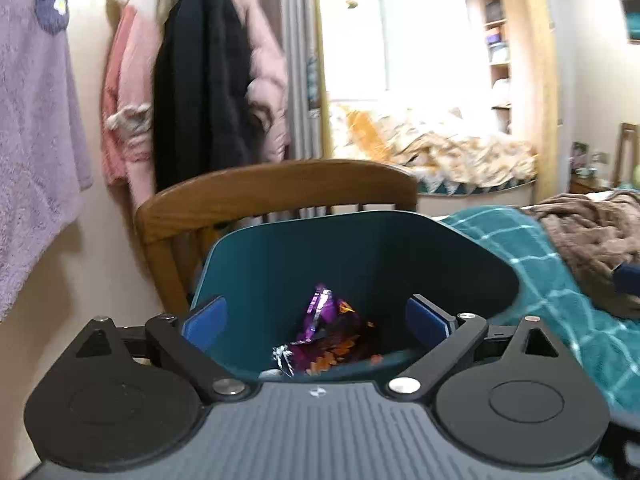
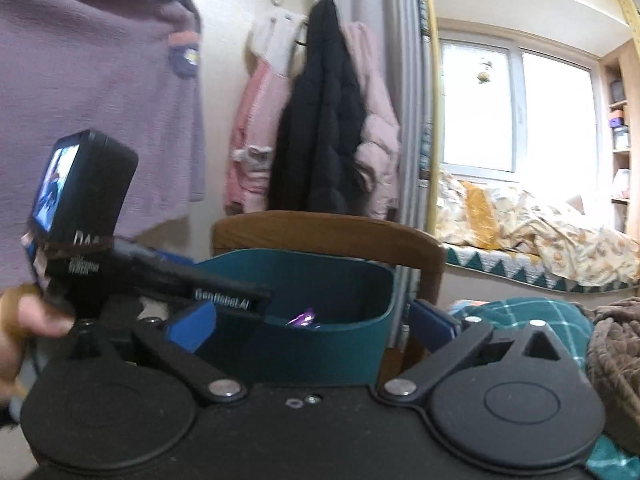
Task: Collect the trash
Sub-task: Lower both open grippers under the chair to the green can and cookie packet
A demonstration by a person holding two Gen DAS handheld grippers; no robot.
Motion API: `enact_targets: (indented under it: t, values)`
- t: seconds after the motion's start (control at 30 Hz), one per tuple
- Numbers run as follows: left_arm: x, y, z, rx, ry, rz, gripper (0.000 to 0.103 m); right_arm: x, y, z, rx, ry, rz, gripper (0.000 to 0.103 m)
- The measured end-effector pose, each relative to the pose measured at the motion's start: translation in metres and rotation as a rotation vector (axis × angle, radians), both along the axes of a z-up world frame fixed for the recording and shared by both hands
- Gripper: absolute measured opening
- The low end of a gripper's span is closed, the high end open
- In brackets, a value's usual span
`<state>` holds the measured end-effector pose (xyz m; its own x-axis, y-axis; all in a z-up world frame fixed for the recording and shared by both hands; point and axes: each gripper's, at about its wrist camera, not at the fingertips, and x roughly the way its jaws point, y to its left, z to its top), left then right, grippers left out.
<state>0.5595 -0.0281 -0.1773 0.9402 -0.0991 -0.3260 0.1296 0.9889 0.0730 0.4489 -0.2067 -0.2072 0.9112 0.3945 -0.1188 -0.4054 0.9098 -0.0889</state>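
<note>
- Your left gripper (image 1: 316, 320) hangs over the open mouth of the teal bin (image 1: 420, 256), its blue fingers (image 1: 206, 320) spread wide with nothing between them.
- A purple snack wrapper (image 1: 320, 332) lies at the bottom of the bin, below the gap between those fingers.
- Your right gripper (image 2: 316, 320) is just outside the bin's near wall (image 2: 320, 348), fingers spread and empty.
- From the right wrist view, your left gripper's body (image 2: 160, 276) reaches over the bin's left rim.
- A wooden chair (image 1: 280, 188) stands directly behind the bin, against the wall.
- A teal checked blanket (image 1: 560, 288) lies beside the bin's right edge.
</note>
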Motion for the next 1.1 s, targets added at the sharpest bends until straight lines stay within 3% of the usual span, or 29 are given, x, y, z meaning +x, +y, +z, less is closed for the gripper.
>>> enact_targets:
  t: [0.2, 0.3, 0.5, 0.77, 0.97, 1.1]
  values:
    - [-0.049, 0.007, -0.004, 0.010, -0.087, -0.052, 0.100, -0.036, -0.023, -0.026, 0.028, 0.030, 0.097, 0.103]
    - [-0.068, 0.009, -0.010, 0.000, -0.087, -0.057, 0.100, -0.050, -0.032, -0.040, 0.018, 0.053, 0.115, 0.103]
    - [-0.102, 0.016, -0.036, -0.039, -0.008, -0.001, 0.100, -0.074, -0.047, -0.078, -0.029, 0.115, 0.115, 0.103]
    - [-0.156, 0.012, -0.089, -0.091, 0.097, 0.174, 0.100, -0.100, -0.050, -0.143, -0.081, 0.245, 0.216, 0.103]
    - [-0.169, -0.012, -0.143, -0.082, 0.223, 0.304, 0.100, -0.106, -0.055, -0.180, -0.138, 0.273, 0.272, 0.103]
    - [-0.161, -0.030, -0.186, -0.048, 0.301, 0.387, 0.100, -0.102, -0.063, -0.200, -0.098, 0.294, 0.330, 0.103]
